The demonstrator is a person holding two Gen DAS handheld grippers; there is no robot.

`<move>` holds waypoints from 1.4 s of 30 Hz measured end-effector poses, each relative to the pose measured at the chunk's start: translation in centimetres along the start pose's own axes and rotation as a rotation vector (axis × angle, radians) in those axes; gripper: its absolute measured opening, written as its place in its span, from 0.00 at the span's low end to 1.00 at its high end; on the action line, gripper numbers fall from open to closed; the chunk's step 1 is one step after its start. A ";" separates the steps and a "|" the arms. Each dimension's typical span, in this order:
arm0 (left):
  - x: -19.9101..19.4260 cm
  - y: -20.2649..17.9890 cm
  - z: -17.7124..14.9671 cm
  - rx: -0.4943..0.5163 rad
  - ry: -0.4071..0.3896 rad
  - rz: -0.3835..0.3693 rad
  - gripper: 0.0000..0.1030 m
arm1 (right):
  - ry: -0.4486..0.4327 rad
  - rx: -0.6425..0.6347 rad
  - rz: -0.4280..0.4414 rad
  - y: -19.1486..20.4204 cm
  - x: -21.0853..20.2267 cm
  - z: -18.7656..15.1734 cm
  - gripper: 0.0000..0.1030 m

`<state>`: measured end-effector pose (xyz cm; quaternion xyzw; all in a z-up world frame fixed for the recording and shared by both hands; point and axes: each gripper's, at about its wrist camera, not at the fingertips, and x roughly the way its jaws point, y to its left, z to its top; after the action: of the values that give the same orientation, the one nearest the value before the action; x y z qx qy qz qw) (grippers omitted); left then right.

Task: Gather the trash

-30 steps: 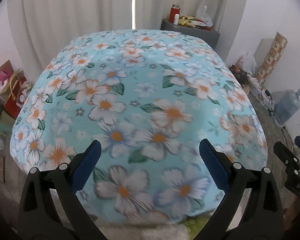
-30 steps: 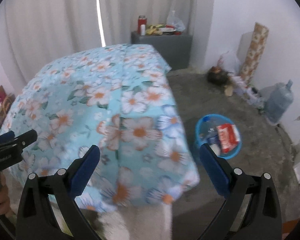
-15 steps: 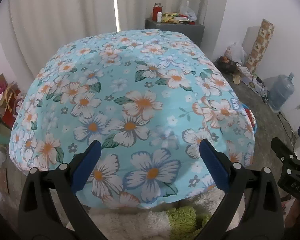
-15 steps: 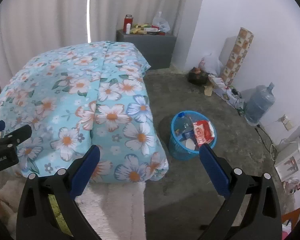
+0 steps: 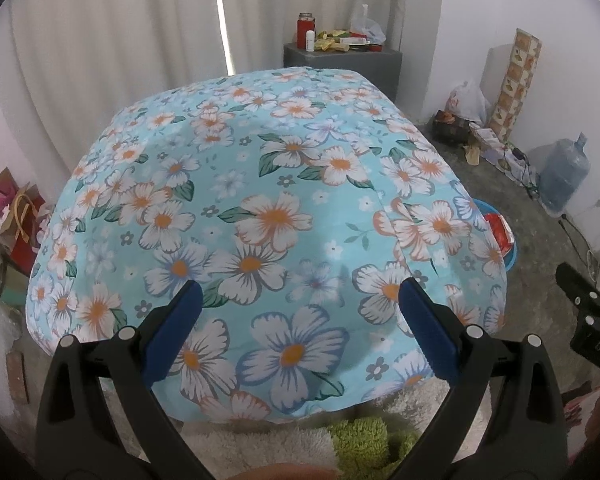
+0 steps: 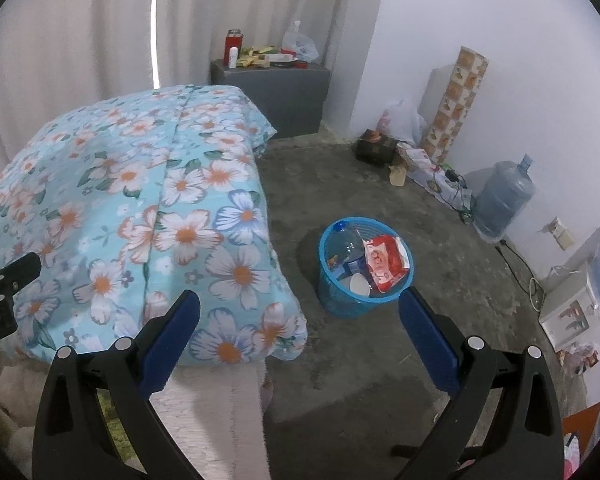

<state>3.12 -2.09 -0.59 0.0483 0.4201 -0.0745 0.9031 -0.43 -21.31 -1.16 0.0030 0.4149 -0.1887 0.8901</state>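
A blue plastic basket point(image 6: 342, 306) stands on the concrete floor right of the bed. It holds a red wrapper point(image 6: 385, 261), a clear bottle point(image 6: 346, 245) and a white cup point(image 6: 360, 283). Its rim peeks past the bed's right edge in the left wrist view point(image 5: 510, 248). My left gripper point(image 5: 300, 300) is open and empty above the foot of the flowered bed point(image 5: 260, 208). My right gripper point(image 6: 300, 308) is open and empty, above the bed's corner and short of the basket. The right gripper also shows at the left wrist view's right edge point(image 5: 588, 312).
A grey cabinet point(image 6: 272, 96) with a red jar and packets stands by the curtain. A water jug point(image 6: 504, 200), a patterned roll point(image 6: 456, 100), bags and cables line the right wall. A white rug point(image 6: 216, 412) lies at the bed's foot. Bags sit left of the bed point(image 5: 12, 216).
Both grippers have pulled back and up from the bed. The right view has swung right, so the basket and floor now show more fully. Both jaws stay open.
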 end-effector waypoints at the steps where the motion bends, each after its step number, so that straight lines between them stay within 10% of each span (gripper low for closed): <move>1: 0.1 -0.1 0.0 0.002 0.001 0.002 0.91 | 0.000 0.003 -0.001 -0.2 0.1 0.0 0.94; 42: 0.3 -1.2 0.4 0.030 0.002 0.001 0.91 | 0.005 0.031 0.004 -1.2 0.6 -0.2 0.94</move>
<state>3.38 -3.31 -0.60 0.0622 0.4199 -0.0805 0.9018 -0.65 -22.64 -1.55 0.0179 0.4142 -0.1930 0.8893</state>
